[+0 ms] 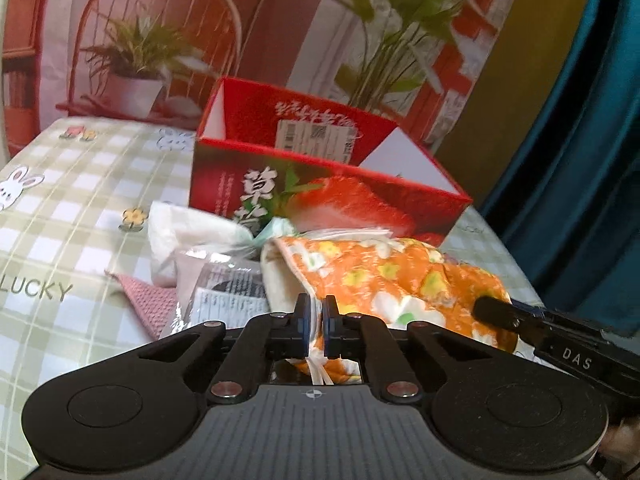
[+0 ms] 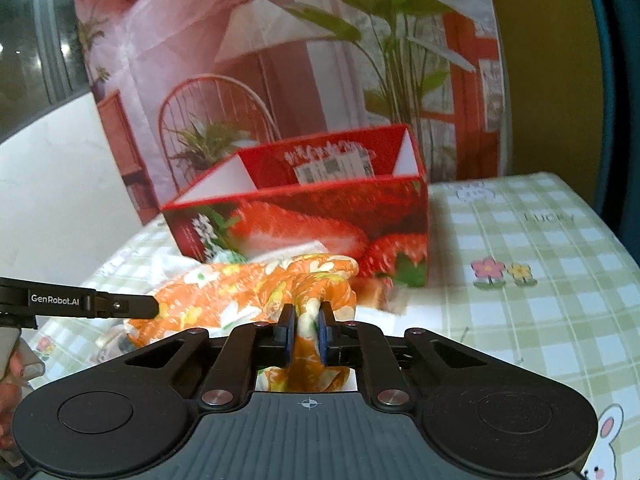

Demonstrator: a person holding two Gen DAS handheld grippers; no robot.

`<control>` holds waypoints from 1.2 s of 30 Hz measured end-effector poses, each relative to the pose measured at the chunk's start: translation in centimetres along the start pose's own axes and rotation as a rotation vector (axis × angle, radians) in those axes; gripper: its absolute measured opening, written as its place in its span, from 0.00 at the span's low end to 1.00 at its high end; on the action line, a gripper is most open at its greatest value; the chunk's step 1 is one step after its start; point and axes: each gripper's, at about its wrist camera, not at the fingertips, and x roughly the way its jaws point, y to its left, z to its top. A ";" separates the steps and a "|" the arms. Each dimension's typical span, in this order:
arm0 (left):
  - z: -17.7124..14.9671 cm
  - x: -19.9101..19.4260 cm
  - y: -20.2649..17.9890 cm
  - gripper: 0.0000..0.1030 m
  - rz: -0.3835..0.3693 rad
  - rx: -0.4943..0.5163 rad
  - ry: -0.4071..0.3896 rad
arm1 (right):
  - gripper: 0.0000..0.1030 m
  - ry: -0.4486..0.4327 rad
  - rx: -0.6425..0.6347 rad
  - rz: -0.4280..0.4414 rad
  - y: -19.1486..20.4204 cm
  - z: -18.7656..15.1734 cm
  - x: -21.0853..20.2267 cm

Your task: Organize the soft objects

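Both grippers pinched the orange floral cloth [image 1: 404, 276], which lay bunched on the checked tablecloth [image 1: 60, 208] just in front of the open strawberry box [image 1: 320, 196]. The left gripper [image 1: 315, 322] clenched a fold at one edge; the right gripper [image 2: 307, 330] gripped a thicker wad (its fingers held apart by the fabric). Left of the cloth sat a white bag [image 1: 188, 232] and a pink cloth [image 1: 148, 300].
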 end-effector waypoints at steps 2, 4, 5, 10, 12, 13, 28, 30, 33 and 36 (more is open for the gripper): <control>-0.1 0.1 -0.2 0.07 -0.001 0.016 0.011 | 0.10 -0.017 -0.017 0.009 0.3 0.3 -0.4; -0.2 0.5 -0.1 0.07 0.015 0.010 0.036 | 0.10 -0.023 -0.038 0.011 0.5 0.4 -0.5; -0.5 0.7 0.3 0.07 0.029 0.001 0.043 | 0.10 -0.018 -0.041 0.010 0.5 0.3 -0.4; -0.4 1.1 1.4 0.21 0.093 -0.035 0.070 | 0.10 0.014 -0.002 -0.002 -0.1 -0.2 0.3; -0.4 1.4 1.7 0.38 0.122 -0.035 0.071 | 0.10 0.022 0.002 -0.006 -0.2 -0.4 0.5; -0.3 1.5 1.8 0.43 0.132 -0.037 0.066 | 0.10 0.025 0.002 -0.009 -0.2 -0.4 0.5; -0.3 2.2 2.8 0.09 -0.059 -0.143 0.093 | 0.10 0.042 0.024 -0.007 -0.5 -0.7 1.0; -0.1 1.2 2.6 0.08 -0.062 -0.129 0.051 | 0.10 0.032 0.024 0.003 -0.5 -0.5 0.8; 0.7 -0.5 1.7 0.08 -0.061 -0.081 -0.025 | 0.10 -0.004 0.006 0.025 -0.2 0.0 0.1; 1.8 -2.4 0.6 0.08 -0.064 -0.027 -0.106 | 0.09 -0.058 -0.032 0.035 0.5 1.1 -0.9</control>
